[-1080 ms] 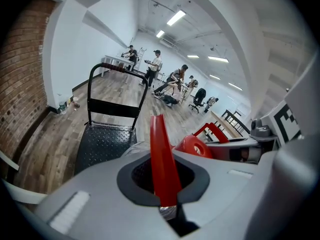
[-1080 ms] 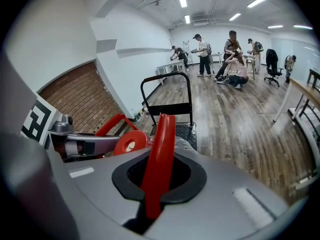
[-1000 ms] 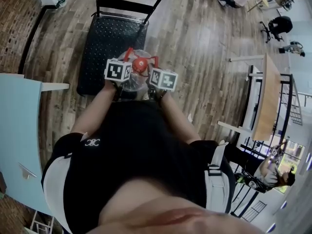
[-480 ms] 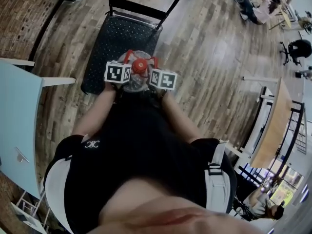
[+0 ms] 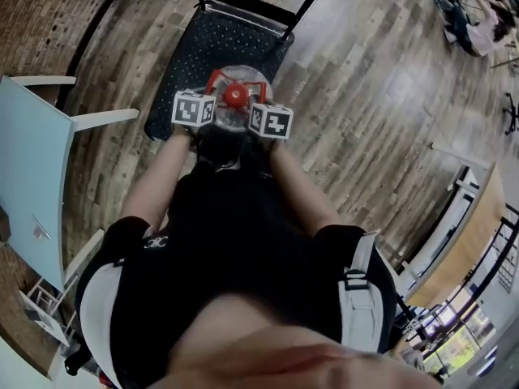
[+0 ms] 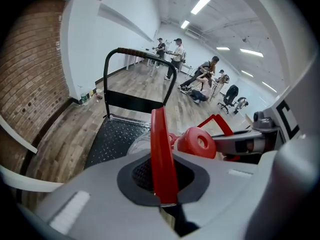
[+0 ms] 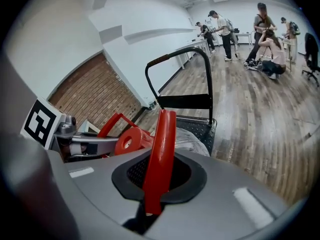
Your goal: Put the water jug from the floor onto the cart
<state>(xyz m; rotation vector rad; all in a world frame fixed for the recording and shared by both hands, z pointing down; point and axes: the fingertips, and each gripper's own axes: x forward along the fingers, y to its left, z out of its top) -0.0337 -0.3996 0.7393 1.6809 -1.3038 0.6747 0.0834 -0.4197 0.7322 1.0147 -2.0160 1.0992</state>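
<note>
Left gripper (image 6: 162, 184) clamped on red handle (image 6: 160, 144) of jug (image 5: 233, 108); right gripper (image 7: 156, 181) likewise on opposite handle. Jug hangs between them at near edge of cart (image 5: 203, 51). My plan: level both grips, advance over deck centre, lower slowly, release together.

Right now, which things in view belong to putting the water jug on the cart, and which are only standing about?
Job: water jug; left claw and right claw, each shut on its red handle; cart.
Standing about: light blue table; brick wall; people in the background.
</note>
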